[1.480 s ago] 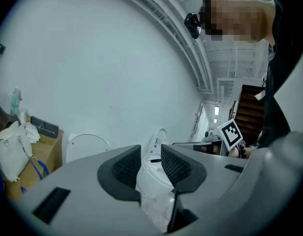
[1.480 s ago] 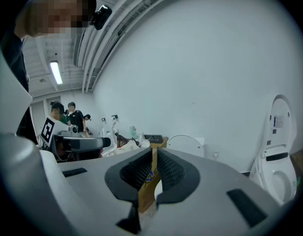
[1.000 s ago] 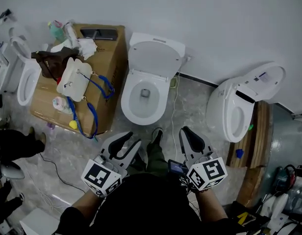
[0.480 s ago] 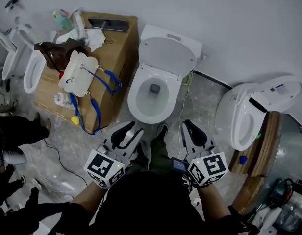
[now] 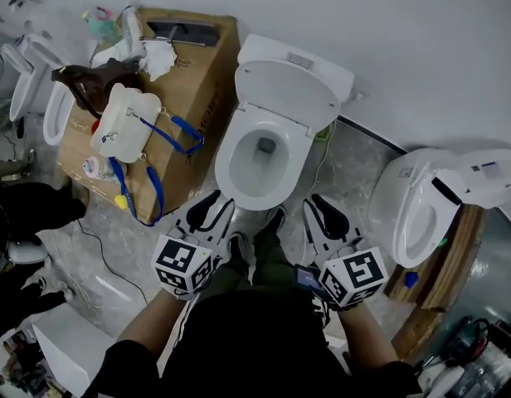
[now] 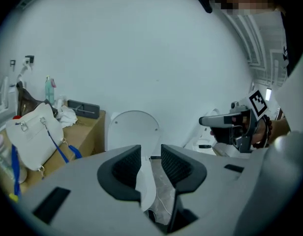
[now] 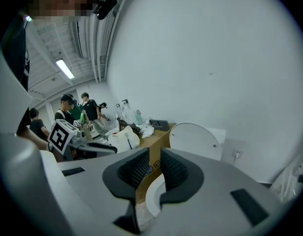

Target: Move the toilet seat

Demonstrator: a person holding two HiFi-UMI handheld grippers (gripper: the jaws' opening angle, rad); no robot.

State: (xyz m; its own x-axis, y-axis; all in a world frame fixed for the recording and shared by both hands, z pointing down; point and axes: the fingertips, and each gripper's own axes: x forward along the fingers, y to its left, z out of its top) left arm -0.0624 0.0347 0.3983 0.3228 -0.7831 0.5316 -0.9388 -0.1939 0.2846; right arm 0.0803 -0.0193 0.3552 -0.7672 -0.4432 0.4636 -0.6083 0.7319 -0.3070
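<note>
Lower left, left gripper [image 5: 212, 211] jaws apart, empty, now nearer the bowl [image 5: 257, 160] than earlier. Upper centre, toilet seat [image 5: 284, 96] stands raised. Lower right, right gripper [image 5: 323, 215] jaws have just been opening, narrow gap, empty, also closer.

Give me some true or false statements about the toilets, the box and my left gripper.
The lid of the middle toilet stands raised. True.
The left gripper grips that toilet's rim. False: its jaws stand apart and empty, short of the toilet.
A white bag lies on the cardboard box. True.
The cardboard box stands right of the middle toilet. False: it stands to its left.
Only one toilet is in view. False: another toilet stands at the right.
</note>
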